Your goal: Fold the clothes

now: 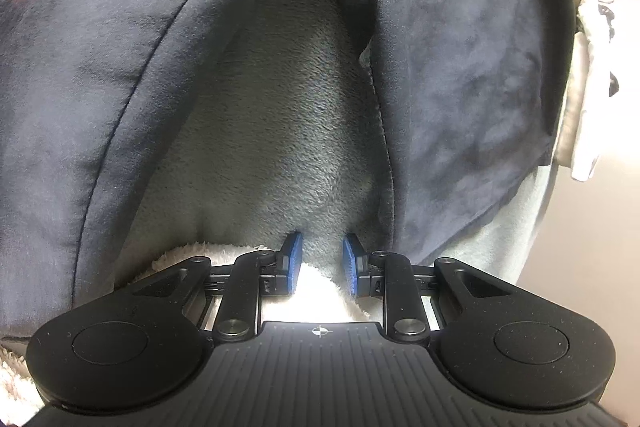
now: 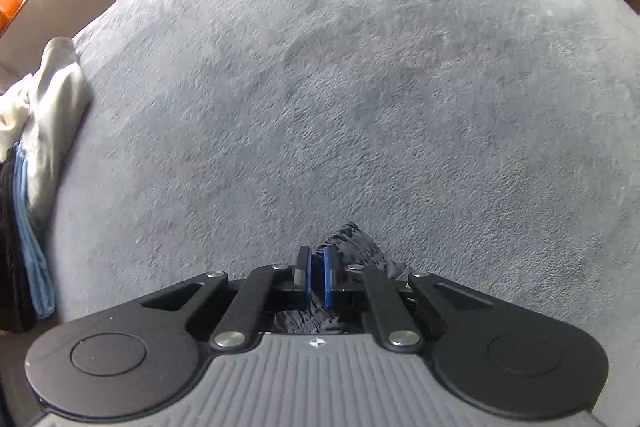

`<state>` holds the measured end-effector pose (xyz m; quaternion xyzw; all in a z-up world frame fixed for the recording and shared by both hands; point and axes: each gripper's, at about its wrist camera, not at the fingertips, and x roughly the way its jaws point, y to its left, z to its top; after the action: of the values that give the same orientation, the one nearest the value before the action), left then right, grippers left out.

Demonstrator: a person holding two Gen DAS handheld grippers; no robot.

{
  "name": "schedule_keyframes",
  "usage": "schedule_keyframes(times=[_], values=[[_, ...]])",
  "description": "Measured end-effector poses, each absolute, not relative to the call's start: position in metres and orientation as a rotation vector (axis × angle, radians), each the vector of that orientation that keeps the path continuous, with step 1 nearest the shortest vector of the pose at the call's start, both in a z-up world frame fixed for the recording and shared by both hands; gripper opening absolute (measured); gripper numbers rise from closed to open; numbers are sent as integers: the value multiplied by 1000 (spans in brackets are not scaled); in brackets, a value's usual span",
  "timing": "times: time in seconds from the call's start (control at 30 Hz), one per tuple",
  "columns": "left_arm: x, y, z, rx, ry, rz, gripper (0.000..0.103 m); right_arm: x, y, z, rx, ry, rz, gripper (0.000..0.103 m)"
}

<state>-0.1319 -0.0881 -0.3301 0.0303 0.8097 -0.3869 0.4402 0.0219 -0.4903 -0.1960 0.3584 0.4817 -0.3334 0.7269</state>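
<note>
My left gripper (image 1: 322,259) sits low in the middle of its picture. Its blue pads (image 1: 295,259) squeeze a fold of the soft grey blanket (image 1: 280,131), whose fluffy white underside (image 1: 316,291) shows between them. Dark blue clothes (image 1: 100,67) lie on the blanket, one part at the left and one part at the right, with bare blanket between them.

My right gripper (image 2: 316,277) is low in the middle of its picture too. Its pads are nearly together and pinch a bunched black waistband (image 2: 352,243). At the left edge sits a pile of folded clothes (image 2: 36,155), white, blue and black.
</note>
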Motion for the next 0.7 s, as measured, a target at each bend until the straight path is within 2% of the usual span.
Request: schedule_keyframes(times=[0.23, 0.3, 0.33, 0.37, 0.53, 0.63, 0.7], values=[[-120, -78, -333, 22, 2012, -967, 23, 14, -483, -221, 839, 979, -747, 9], [-115, -75, -335, 3, 2022, -967, 23, 5, -483, -216, 888, 940, -716, 31], [-113, -74, -337, -9, 2033, -962, 24, -1, -483, -211, 914, 915, -695, 54], [-111, -73, -338, -22, 2043, -953, 24, -8, -483, -205, 936, 889, -676, 60], [-102, -71, -344, -50, 2067, -944, 25, -67, -486, -152, 883, 787, -610, 60], [-97, -70, -341, -74, 2081, -942, 35, -118, -482, -124, 824, 773, -580, 60], [-93, -67, -339, -86, 2083, -930, 37, -148, -477, -115, 776, 804, -579, 57]])
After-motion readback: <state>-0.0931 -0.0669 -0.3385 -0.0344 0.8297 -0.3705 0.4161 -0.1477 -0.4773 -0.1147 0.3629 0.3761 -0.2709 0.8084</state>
